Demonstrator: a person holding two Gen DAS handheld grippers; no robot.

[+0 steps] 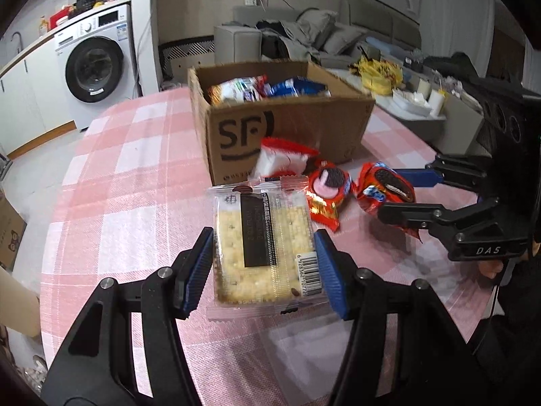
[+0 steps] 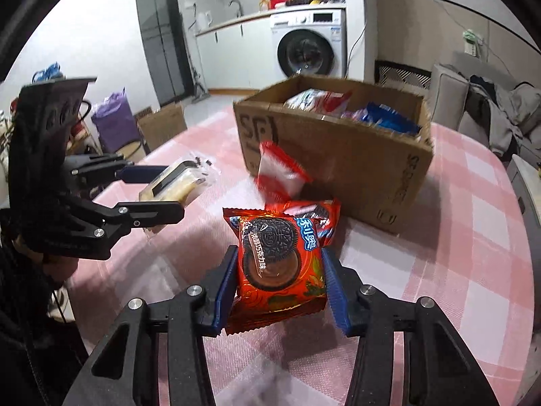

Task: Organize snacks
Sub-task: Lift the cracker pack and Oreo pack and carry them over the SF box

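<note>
A box (image 1: 287,128) stands on the surface (image 1: 135,176) toward its far edge, with packets (image 1: 263,89) in it. Before the box lie a wrapper (image 1: 280,160) and a cookie pack (image 1: 326,193). A washer (image 1: 96,67) stands beyond the surface's far left corner.

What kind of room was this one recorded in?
Most likely a small home, an open kitchen and living area. A washing machine sits under a counter with a sink tap, a grey sofa is piled with clothes, and the table has a pink checked cloth.
</note>
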